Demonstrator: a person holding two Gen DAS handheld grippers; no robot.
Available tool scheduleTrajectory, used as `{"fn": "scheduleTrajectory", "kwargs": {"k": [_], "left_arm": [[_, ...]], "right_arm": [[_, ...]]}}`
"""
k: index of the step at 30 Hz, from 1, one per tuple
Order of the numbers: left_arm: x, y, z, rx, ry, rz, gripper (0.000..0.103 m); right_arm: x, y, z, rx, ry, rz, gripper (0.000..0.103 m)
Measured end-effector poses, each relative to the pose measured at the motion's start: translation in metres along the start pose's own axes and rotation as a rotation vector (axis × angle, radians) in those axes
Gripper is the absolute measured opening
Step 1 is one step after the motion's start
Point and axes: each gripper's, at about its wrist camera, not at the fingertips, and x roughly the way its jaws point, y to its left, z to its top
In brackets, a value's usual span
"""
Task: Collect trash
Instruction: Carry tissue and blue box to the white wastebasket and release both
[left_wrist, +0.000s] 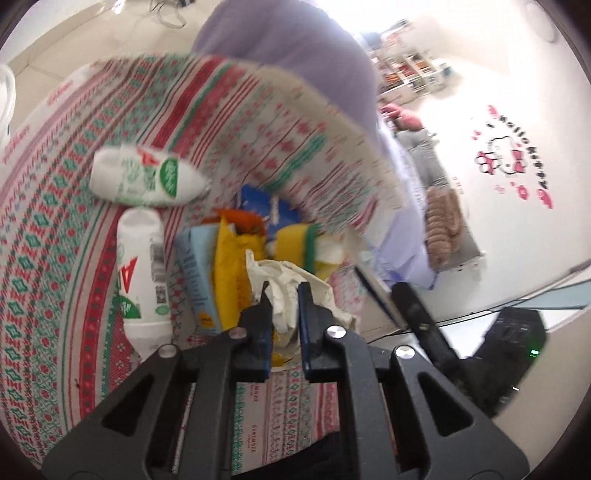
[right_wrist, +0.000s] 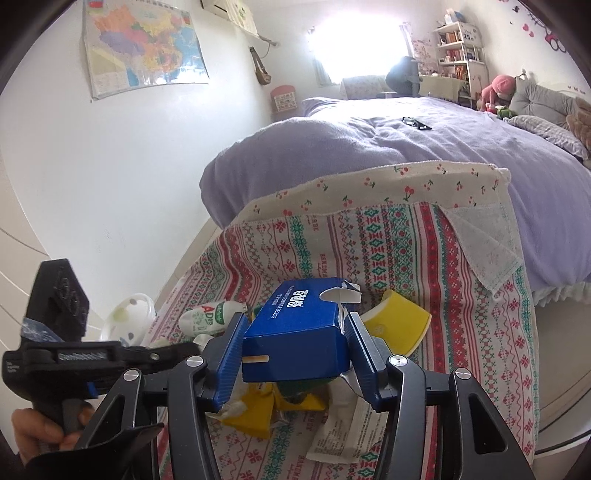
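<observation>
A heap of trash lies on a red and green patterned cloth (left_wrist: 74, 229). My left gripper (left_wrist: 284, 295) is shut on a crumpled white paper (left_wrist: 284, 284) at the near side of the heap. My right gripper (right_wrist: 295, 325) is shut on a blue carton (right_wrist: 299, 325) and holds it over the heap. Two white drink bottles (left_wrist: 144, 177) (left_wrist: 142, 277) lie left of the heap. Yellow wrappers (left_wrist: 229, 266), a pale blue box (left_wrist: 195, 269) and the blue carton (left_wrist: 266, 210) show in the left wrist view. A yellow cup (right_wrist: 399, 325) lies behind the carton.
A bed with a purple blanket (right_wrist: 369, 147) stands behind the cloth. The cloth's far edge (right_wrist: 388, 192) is folded up against it. A white dotted bowl (right_wrist: 129, 317) sits at the left. The left gripper body (right_wrist: 66, 347) and a hand (right_wrist: 37, 432) show at lower left.
</observation>
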Motion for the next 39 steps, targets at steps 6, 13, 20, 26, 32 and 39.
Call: {"fn": "scheduleTrajectory", "kwargs": {"k": [6, 13, 20, 26, 32, 39], "left_arm": [[-0.041, 0.01, 0.023, 0.034, -0.094, 0.035, 0.012], [-0.097, 0.071, 0.06, -0.045, -0.291, 0.285, 0.012], [-0.145, 0.146, 0.072, -0.218, -0.387, 0.45, 0.012], [-0.167, 0.179, 0.081, -0.305, -0.411, 0.492, 0.012], [-0.173, 0.204, 0.087, -0.359, -0.412, 0.521, 0.012], [-0.185, 0.21, 0.086, -0.422, -0.441, 0.52, 0.018]], "right_arm": [[0.004, 0.011, -0.001, -0.022, -0.01, 0.002, 0.054], [0.01, 0.044, -0.005, -0.038, -0.007, 0.109, 0.054], [0.045, 0.109, -0.01, -0.099, 0.049, 0.218, 0.054], [0.095, 0.175, -0.023, -0.143, 0.149, 0.322, 0.054], [0.147, 0.244, -0.027, -0.169, 0.223, 0.405, 0.054], [0.195, 0.302, -0.03, -0.23, 0.285, 0.408, 0.054]]}}
